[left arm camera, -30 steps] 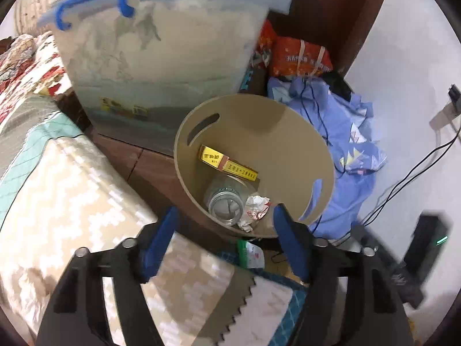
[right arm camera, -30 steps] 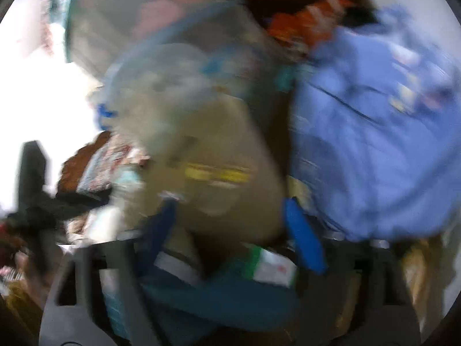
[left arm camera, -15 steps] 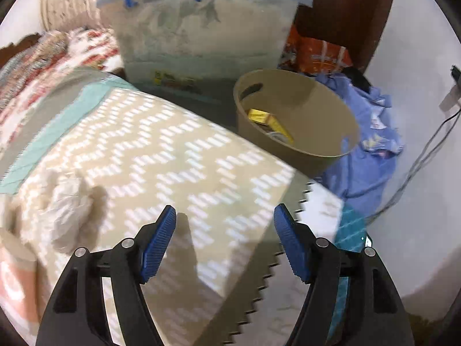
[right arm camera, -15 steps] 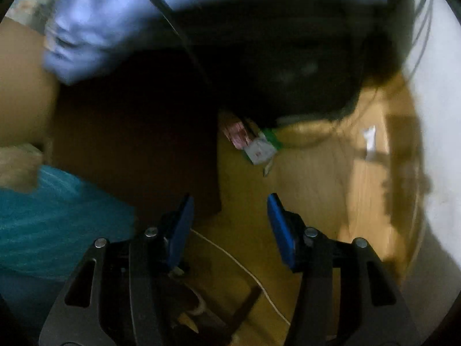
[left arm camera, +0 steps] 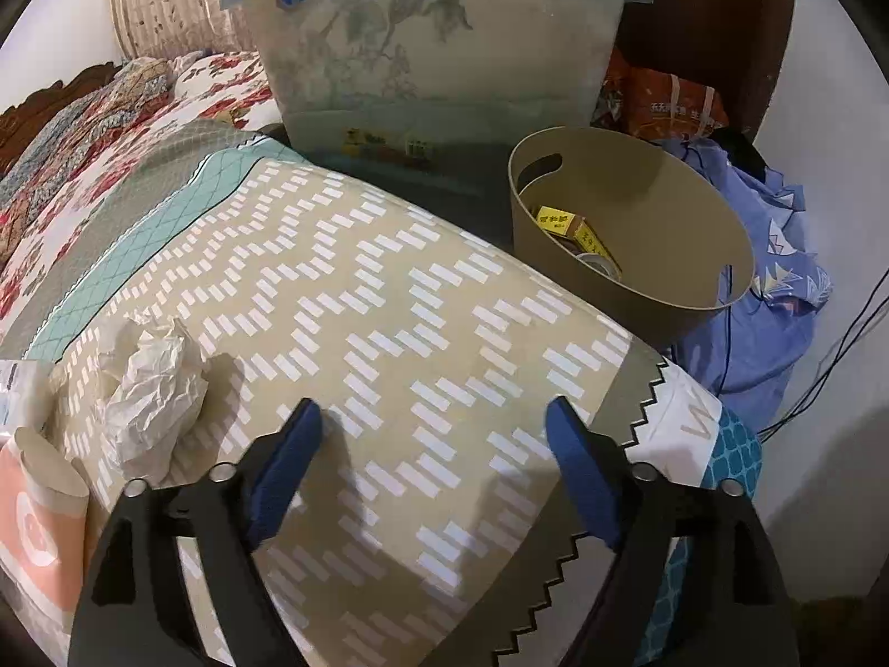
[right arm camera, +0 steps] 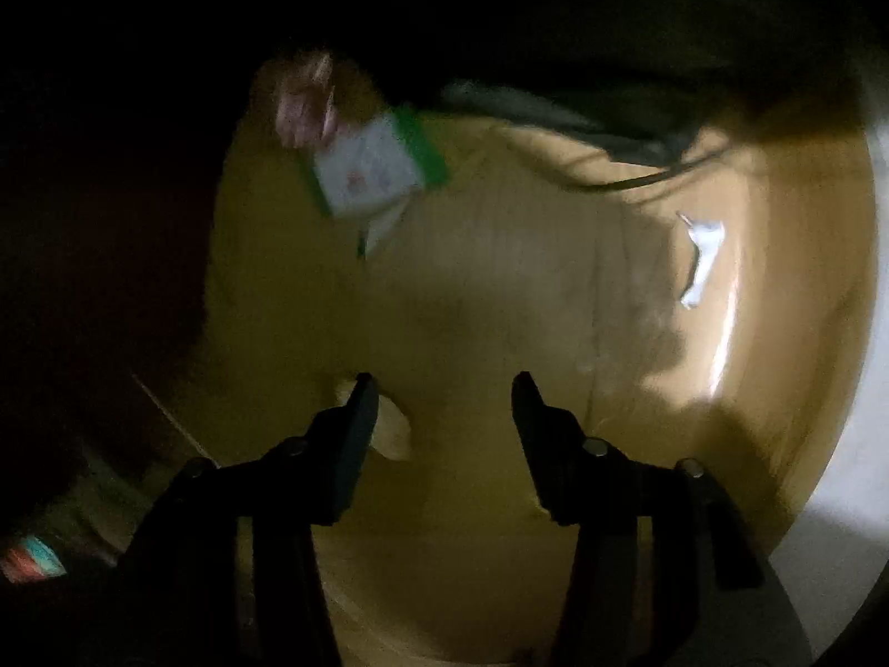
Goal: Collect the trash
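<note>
Left gripper (left arm camera: pixel 433 433), jaws just widened and empty, hovers over the patterned bedspread (left arm camera: pixel 389 305) near crumpled white paper (left arm camera: pixel 153 389); right gripper (right arm camera: pixel 444 406), jaws narrowing and empty, points at the wooden floor (right arm camera: pixel 500 289).

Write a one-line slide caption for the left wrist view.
Open left gripper above patterned bedspread, crumpled white paper left, tan plastic bin beyond.

tan bin (left arm camera: pixel 661 289), yellow box (left arm camera: pixel 561 220) inside, white crumpled paper (left arm camera: pixel 153 389) on beige zigzag-patterned cover (left arm camera: pixel 389 333), green-edged white packet (right arm camera: pixel 372 167)
</note>
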### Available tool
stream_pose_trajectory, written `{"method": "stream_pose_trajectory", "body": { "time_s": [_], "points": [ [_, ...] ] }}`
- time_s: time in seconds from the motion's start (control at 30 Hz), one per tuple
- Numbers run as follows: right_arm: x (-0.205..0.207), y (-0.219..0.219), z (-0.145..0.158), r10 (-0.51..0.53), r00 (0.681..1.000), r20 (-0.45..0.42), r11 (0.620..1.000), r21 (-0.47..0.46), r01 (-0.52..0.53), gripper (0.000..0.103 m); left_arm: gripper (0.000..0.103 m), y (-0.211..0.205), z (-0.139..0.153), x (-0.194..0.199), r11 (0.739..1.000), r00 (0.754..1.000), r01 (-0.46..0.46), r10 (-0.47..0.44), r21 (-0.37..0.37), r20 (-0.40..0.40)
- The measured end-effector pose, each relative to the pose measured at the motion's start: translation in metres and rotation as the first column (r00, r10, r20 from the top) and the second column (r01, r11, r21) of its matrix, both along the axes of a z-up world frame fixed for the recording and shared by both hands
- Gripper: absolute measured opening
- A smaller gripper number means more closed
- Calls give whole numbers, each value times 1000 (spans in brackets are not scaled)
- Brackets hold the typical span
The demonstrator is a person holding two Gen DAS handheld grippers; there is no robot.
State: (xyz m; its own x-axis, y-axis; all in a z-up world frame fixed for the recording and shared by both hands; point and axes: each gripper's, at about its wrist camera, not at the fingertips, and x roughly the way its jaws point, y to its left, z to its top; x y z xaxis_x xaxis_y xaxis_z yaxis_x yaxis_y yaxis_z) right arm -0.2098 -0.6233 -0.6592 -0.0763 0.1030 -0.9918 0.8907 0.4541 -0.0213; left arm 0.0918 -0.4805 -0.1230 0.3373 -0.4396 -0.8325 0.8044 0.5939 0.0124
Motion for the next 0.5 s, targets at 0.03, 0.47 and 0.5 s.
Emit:
{"method": "stream_pose_trajectory", "body": {
  "time_s": [0.03,0.47,0.5],
  "points": [
    [5,5,-6,38,999,-21,999,-5,-38,50,82,0,0,1,1000,1000,-2,2,0,-2],
    [81,-48,-79,266,947,-182,952,-103,-288,80,95,-9,-5,0,1000,1000,10,-10,30,-6],
    [86,-49,-82,300,934,-195,940,-107,-324,80,95,-9,-5,0,999,1000,10,-10,30,-5]
  ]
}}
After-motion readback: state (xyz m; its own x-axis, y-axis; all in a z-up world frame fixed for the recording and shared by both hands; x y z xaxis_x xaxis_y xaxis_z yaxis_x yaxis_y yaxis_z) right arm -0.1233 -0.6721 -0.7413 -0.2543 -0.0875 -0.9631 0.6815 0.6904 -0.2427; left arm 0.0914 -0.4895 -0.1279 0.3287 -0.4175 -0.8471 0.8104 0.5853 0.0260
